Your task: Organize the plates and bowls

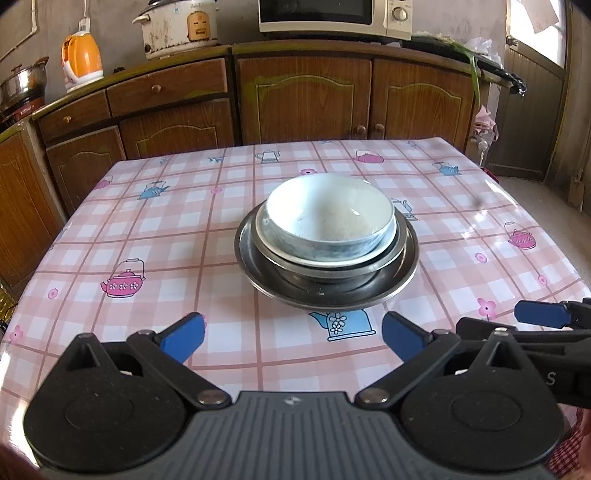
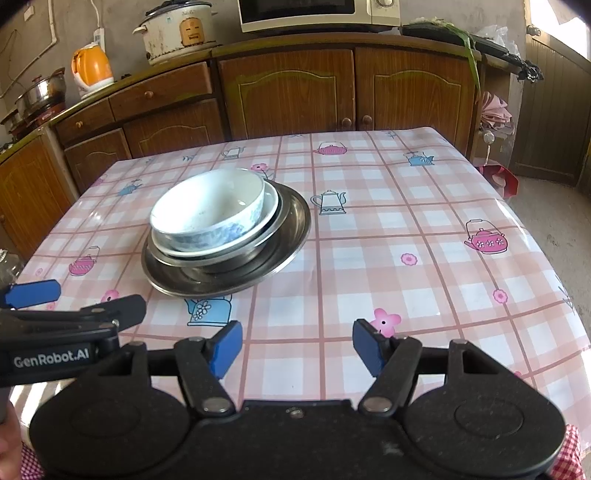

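A white bowl with blue pattern [image 1: 328,216] [image 2: 208,210] sits on top of a stack at the middle of the table. Under it lie a white plate [image 1: 393,240] [image 2: 271,210], a shallow steel dish [image 1: 400,249] and a wide steel plate [image 1: 402,275] [image 2: 291,229]. My left gripper [image 1: 293,338] hovers open in front of the stack, nothing between its blue pads. My right gripper [image 2: 297,349] stands open to the right of the stack, also with nothing in it. Each gripper's blue fingertip shows at the edge of the other's view.
The table [image 1: 147,229] [image 2: 424,236] wears a pink checked oilcloth with teapot prints. Behind it run brown wooden cabinets [image 1: 303,96] carrying an orange kettle [image 1: 81,59], a rice cooker [image 1: 177,26], a microwave [image 1: 332,16] and a steel pot [image 1: 24,83].
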The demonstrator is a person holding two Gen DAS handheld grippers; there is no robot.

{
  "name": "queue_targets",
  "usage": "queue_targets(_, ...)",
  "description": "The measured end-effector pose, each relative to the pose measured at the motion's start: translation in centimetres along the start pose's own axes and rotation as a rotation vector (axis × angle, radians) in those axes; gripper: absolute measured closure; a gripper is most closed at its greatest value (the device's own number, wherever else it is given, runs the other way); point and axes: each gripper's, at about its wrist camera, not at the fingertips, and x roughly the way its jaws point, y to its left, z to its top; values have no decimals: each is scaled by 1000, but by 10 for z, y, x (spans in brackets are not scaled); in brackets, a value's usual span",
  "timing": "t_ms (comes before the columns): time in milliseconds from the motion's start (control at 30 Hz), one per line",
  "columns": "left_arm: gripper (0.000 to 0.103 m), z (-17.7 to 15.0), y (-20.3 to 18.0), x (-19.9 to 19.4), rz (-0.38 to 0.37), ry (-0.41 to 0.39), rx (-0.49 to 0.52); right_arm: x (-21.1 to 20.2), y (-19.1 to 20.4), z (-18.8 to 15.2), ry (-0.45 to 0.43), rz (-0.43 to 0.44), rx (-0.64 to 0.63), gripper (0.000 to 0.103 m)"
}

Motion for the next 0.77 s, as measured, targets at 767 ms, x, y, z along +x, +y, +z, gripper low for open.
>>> queue_targets(767,0,-2,-1,1,-3,-5,-2,3,-1,-2,5,5,6,24)
